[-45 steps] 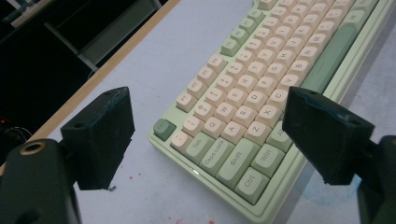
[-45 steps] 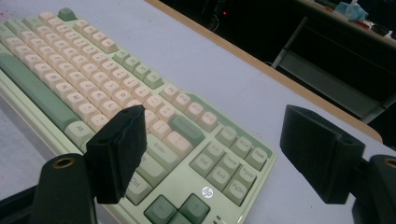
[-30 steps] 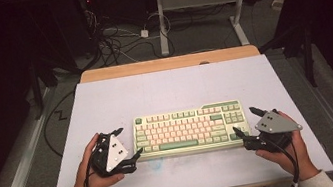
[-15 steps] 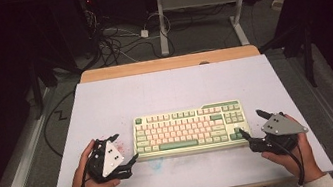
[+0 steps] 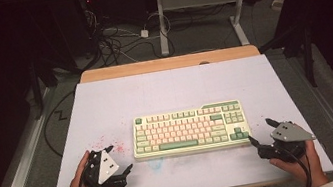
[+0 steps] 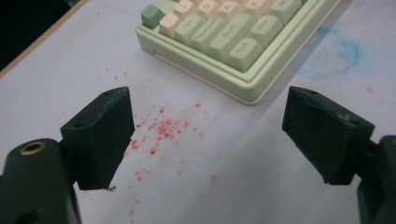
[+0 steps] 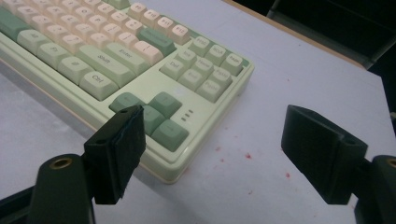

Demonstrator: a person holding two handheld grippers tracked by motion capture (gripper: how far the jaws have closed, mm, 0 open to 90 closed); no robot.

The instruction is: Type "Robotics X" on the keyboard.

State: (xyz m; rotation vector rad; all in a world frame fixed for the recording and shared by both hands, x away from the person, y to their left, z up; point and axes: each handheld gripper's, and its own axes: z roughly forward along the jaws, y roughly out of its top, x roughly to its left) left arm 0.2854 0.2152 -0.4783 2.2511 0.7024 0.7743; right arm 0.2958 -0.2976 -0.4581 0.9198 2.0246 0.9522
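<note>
A pale green keyboard (image 5: 190,130) with cream and green keys lies flat in the middle of the white table mat (image 5: 174,92). My left gripper (image 5: 119,159) is held near the front left, a short way from the keyboard's left end, with its jaws wide apart and nothing between them. In the left gripper view the gripper (image 6: 205,135) faces the keyboard's near-left corner (image 6: 233,32). My right gripper (image 5: 260,130) sits off the keyboard's right end, open and empty. In the right gripper view the gripper (image 7: 212,135) looks at the arrow-key corner (image 7: 154,116).
Red speckles (image 6: 163,128) and a faint blue smudge (image 6: 334,51) mark the mat near the keyboard's front left. A wooden strip (image 5: 170,63) edges the table's far side. Cables (image 5: 115,41) and a desk frame (image 5: 200,2) lie on the floor beyond.
Both grippers have drawn back toward the table's near edge and slightly outward from the keyboard's ends. The keyboard has not moved.
</note>
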